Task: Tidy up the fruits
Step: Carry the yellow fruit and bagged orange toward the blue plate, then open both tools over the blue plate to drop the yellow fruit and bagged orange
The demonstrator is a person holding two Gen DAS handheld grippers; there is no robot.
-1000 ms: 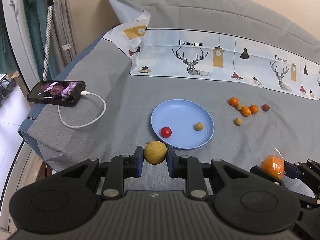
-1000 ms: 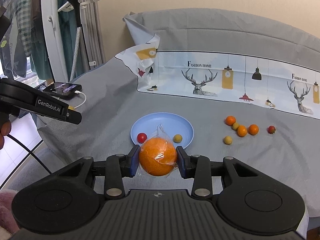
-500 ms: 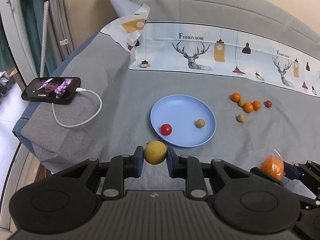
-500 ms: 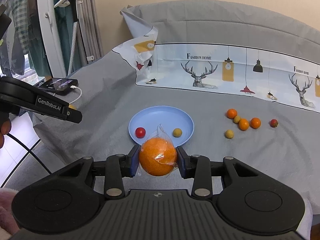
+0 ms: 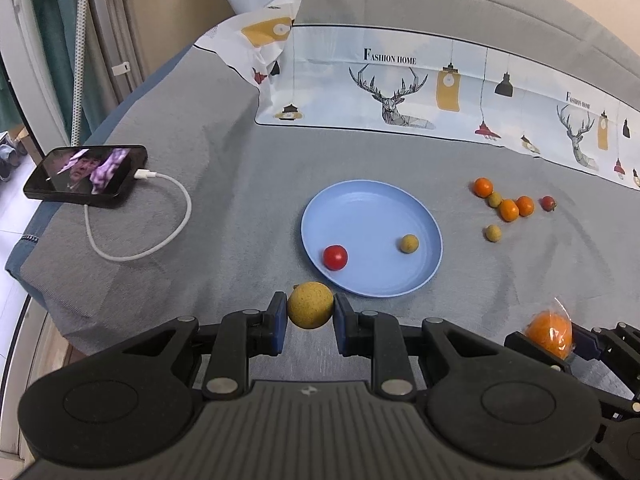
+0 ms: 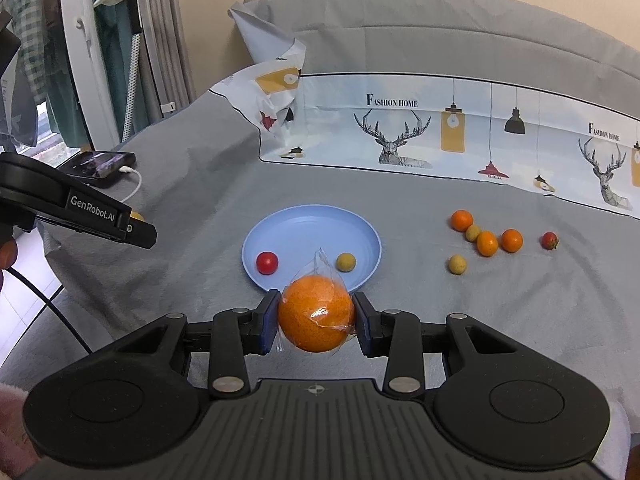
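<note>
Left wrist: left tongs point(image 5: 310, 311) clenched on yellow fruit point(image 5: 310, 305), right tongs point(image 6: 316, 318) on wrapped orange point(image 6: 316, 312), both near blue plate point(image 5: 372, 288), likely for drop-off.

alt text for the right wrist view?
The right gripper holds a plastic-wrapped orange just short of a blue plate with a red fruit and a tan one. Six more small fruits lie right of it on the grey cloth.

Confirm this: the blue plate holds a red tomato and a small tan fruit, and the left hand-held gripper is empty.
Not quite. The left hand-held gripper is shut on a tan round fruit, as the left wrist view shows. The blue plate does hold a red tomato and a small tan fruit.
</note>
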